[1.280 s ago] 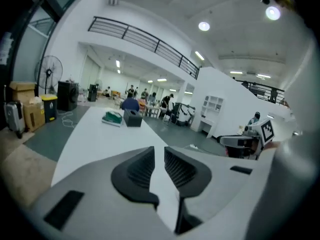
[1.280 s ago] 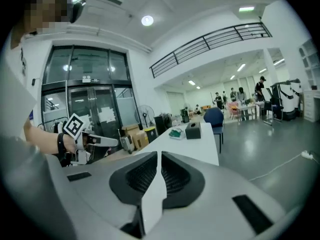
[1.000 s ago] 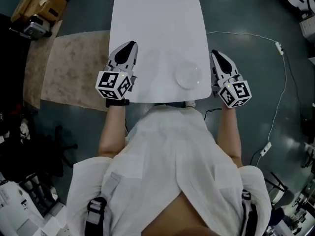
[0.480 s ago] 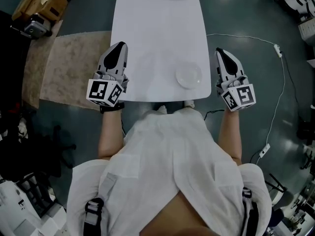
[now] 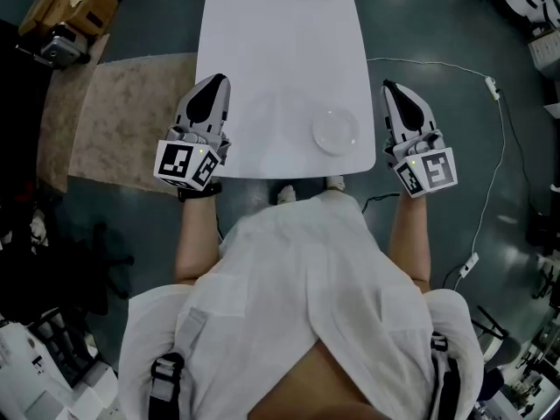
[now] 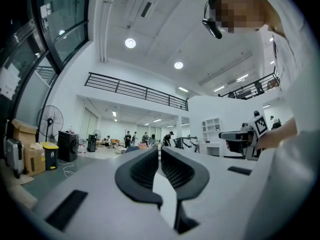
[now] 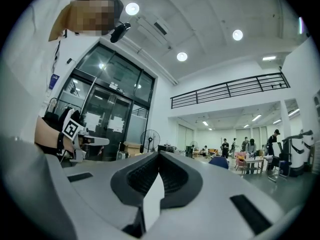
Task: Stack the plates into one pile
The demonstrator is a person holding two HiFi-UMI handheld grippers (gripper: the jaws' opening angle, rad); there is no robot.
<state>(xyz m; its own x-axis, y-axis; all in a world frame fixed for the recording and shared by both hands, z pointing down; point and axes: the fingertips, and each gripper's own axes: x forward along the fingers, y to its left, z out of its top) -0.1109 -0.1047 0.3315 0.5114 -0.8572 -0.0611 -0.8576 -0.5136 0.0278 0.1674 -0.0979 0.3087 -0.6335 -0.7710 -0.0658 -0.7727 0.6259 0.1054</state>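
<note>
Head view: the left gripper [image 5: 213,84] and right gripper [image 5: 390,90] have drawn outward off the white rectangular table [image 5: 280,51]. The small round white plates [image 5: 335,133] sit between them, nearer the right, seemingly one finished pile. Left gripper view: jaws together, empty. Right gripper view: likewise.

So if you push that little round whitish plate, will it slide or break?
It would probably slide easily: the little round whitish plate lies flat on the smooth white table. It looks glossy, maybe glass, so it may be slippery and could break. It sits near the table's edge, so a push could drop it.
</note>
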